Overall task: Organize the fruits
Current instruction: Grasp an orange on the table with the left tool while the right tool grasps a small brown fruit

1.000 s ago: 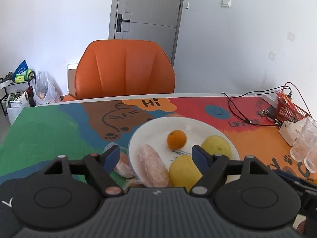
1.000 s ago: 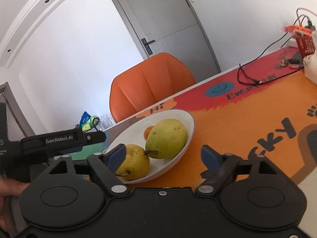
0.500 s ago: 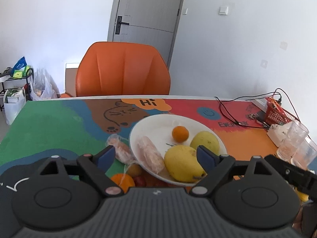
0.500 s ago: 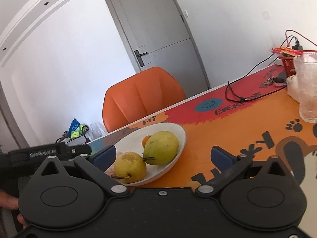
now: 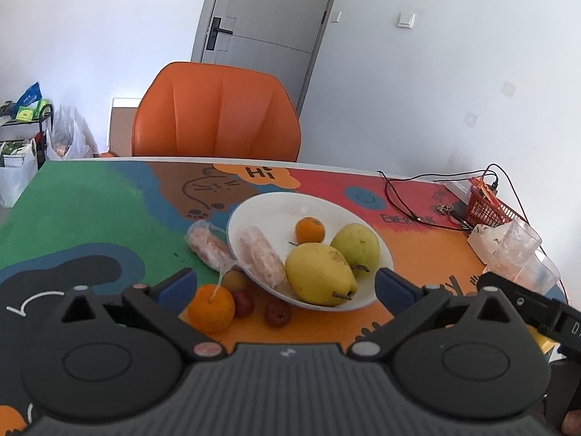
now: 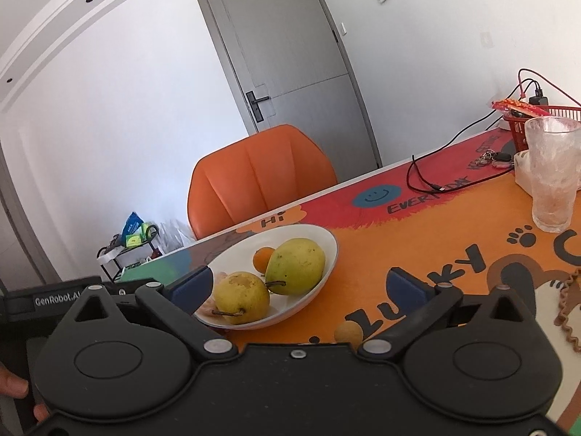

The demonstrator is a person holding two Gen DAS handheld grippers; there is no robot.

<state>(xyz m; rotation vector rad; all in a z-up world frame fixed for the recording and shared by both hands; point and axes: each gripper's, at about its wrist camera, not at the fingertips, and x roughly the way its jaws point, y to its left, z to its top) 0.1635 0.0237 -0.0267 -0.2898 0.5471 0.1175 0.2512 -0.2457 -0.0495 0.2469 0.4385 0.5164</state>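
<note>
We hold our left gripper (image 5: 285, 285) and right gripper (image 6: 299, 289) side by side, jaws spread wide, both empty.

The left gripper (image 5: 285, 285) has a dark grey ribbed body, black rounded housings with circular recesses, black angled linkage arms, and blue fingertips (image 5: 177, 285). Its pivot screws are pinkish on one side and silver on the other. The right gripper (image 6: 299, 287) is glossy black, with silver pivot screws and blue fingertips (image 6: 406, 287). White "GenRobot.AI" lettering marks the left unit's side in the right wrist view. Bare fingers (image 6: 16, 387) show at that view's lower left edge.
</note>
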